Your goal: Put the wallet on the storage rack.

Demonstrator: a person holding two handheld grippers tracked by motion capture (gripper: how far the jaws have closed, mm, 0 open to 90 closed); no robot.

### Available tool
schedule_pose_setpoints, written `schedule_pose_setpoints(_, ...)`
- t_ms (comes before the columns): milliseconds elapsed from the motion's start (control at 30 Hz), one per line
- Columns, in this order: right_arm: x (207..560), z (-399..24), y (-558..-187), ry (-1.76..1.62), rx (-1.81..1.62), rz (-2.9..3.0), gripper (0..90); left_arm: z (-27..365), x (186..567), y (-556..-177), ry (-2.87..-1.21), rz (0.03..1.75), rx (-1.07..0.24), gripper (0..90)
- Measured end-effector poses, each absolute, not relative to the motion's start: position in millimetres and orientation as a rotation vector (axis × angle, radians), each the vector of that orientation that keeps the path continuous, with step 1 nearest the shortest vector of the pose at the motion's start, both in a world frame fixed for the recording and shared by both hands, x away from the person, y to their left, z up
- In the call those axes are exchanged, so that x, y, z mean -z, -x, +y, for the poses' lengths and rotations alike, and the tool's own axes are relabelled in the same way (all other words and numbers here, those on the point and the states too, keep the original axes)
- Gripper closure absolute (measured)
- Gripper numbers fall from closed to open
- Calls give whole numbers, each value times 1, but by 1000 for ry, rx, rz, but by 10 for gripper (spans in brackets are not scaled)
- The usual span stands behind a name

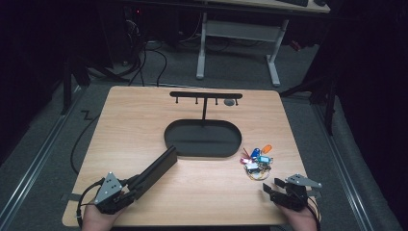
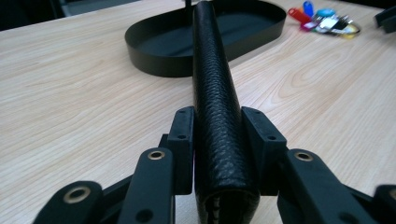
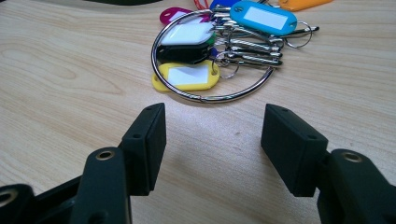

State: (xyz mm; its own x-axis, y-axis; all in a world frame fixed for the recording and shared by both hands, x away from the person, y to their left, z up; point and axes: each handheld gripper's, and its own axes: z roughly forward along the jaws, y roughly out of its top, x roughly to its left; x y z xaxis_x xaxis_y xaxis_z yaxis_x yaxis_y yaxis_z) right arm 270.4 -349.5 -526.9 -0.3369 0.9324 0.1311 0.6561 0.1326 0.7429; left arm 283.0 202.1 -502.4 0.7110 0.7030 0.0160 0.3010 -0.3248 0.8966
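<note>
Clamping a black leather wallet [image 2: 215, 93] near one end, the left hand-held gripper [image 2: 217, 140] has both jaws pressed against its sides. From there the wallet slants ahead, its far end reaching the rim of an oval black tray [image 1: 204, 150] on the bench [image 1: 130, 125]. A T-shaped rack [image 1: 206, 95] rises from the tray's far side. The right hand-held gripper [image 3: 212, 140] stands with jaws wide apart and empty, low over the bench. Just ahead of it lies a key ring [image 3: 212, 65] with coloured tags, beside the tray.
</note>
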Motion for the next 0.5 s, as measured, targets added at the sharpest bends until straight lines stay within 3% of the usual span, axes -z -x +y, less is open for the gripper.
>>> schedule_pose_setpoints(500, 529, -349, -272, -1539, -1043, 2058, 409, 187, 488, -281, -2043, 818, -532, 675)
